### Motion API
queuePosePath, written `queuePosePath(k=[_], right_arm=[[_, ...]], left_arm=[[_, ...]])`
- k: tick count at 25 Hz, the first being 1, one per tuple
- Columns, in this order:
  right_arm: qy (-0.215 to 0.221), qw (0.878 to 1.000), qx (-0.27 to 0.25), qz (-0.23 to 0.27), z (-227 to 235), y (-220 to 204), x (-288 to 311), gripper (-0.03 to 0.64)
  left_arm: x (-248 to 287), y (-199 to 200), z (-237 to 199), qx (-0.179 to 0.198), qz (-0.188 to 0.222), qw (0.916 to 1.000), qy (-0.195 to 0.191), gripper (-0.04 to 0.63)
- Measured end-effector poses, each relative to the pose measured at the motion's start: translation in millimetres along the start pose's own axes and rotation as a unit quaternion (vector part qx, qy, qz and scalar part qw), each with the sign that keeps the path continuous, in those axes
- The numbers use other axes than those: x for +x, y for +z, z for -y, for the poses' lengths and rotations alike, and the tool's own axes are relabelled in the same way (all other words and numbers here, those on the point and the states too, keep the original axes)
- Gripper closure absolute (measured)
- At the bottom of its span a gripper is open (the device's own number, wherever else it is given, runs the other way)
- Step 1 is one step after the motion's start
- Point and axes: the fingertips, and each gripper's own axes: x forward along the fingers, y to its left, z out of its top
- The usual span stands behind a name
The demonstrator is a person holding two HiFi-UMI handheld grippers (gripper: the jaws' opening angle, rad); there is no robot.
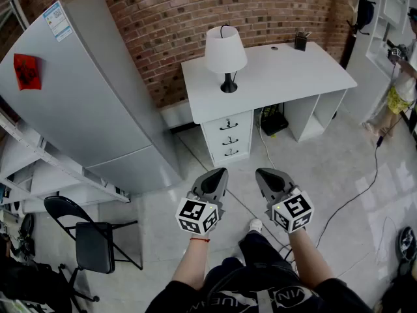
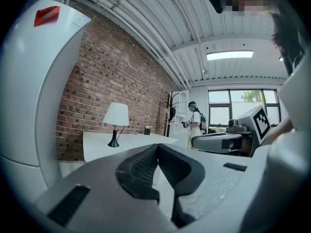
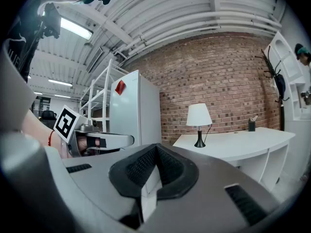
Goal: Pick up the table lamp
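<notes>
The table lamp (image 1: 225, 54) has a white shade and a black stem and foot, and stands upright near the left end of the white desk (image 1: 287, 77). It also shows in the left gripper view as the lamp (image 2: 115, 122) and in the right gripper view as the lamp (image 3: 199, 123), far off in both. My left gripper (image 1: 221, 171) and right gripper (image 1: 260, 172) hover side by side over the floor, well short of the desk. Both are shut with nothing between the jaws.
A grey fridge (image 1: 85, 96) stands left of the desk against the brick wall. The desk has a drawer unit (image 1: 228, 137) and a dark pen cup (image 1: 300, 41). A black folding chair (image 1: 91, 240) sits lower left. A person (image 1: 401, 83) stands at the right; a cable (image 1: 365, 181) crosses the floor.
</notes>
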Motion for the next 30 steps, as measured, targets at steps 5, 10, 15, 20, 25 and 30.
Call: queuePosePath(k=[5, 10, 15, 20, 25, 30], right_arm=[[0.007, 1.0, -0.001, -0.014, 31, 0, 38, 0.615], [0.011, 1.0, 0.004, -0.024, 78, -3, 70, 0.615], [0.018, 0.999, 0.007, -0.033, 118, -7, 95, 0.615], [0.021, 0.999, 0.016, -0.038, 157, -9, 112, 0.615], [0.026, 0.999, 0.02, -0.037, 183, -5, 124, 0.615], [0.027, 0.998, 0.025, -0.043, 193, -16, 130, 0.615]], left_arm=[[39, 0, -30, -0.015, -0.015, 0.9998, 0.006, 0.588], [88, 0, -52, -0.022, -0.021, 0.9995, 0.007, 0.588], [134, -5, -69, -0.034, -0.032, 0.9989, 0.011, 0.588], [175, -3, -75, -0.044, -0.037, 0.9983, 0.01, 0.588], [203, 4, -79, -0.052, -0.032, 0.9981, 0.013, 0.588], [210, -2, -86, -0.057, -0.034, 0.9975, 0.023, 0.588]])
